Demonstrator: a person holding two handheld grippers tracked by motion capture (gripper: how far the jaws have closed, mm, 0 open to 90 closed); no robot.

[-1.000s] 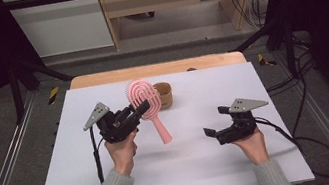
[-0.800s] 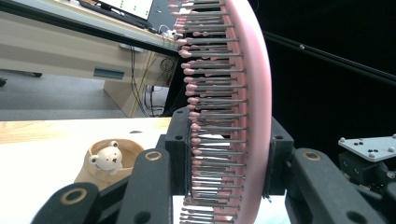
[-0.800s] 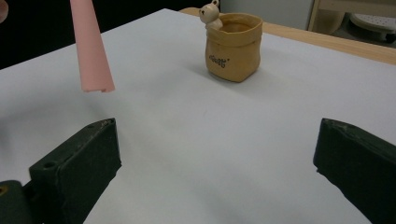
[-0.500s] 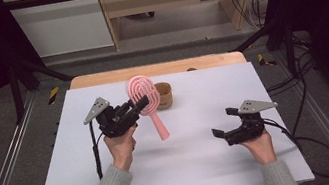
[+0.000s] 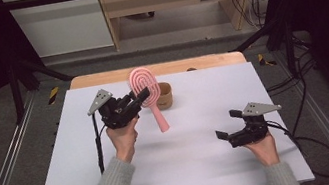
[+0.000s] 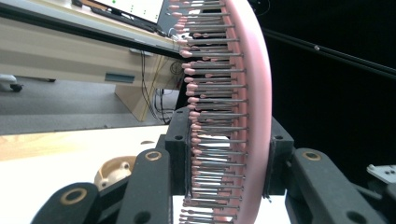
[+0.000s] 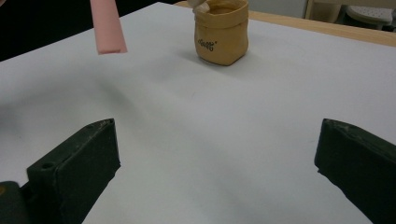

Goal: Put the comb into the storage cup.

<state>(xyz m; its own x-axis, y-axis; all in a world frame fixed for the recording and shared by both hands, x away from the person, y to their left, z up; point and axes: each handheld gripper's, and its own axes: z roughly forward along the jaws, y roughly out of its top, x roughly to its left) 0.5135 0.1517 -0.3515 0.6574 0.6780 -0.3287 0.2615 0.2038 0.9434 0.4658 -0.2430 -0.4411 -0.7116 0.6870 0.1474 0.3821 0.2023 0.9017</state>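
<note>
A pink hairbrush hangs above the white table, head up and handle slanting down to the right. My left gripper is shut on its head; in the left gripper view the bristled head stands clamped between the two black jaws. A small tan pouch-like cup stands on the table just behind the brush. My right gripper rests low over the table at the front right, open, with nothing between its jaws. In the right gripper view the cup is ahead and the brush handle's tip hangs at upper left.
The white table top ends at a wooden strip along the far edge. Metal frame rails run along both sides. Cables trail off the right side. A wooden bench stands beyond the table.
My left hand has carried the brush slightly left and away, nearer the cup. My right gripper has drifted right and down toward the front of the table.
</note>
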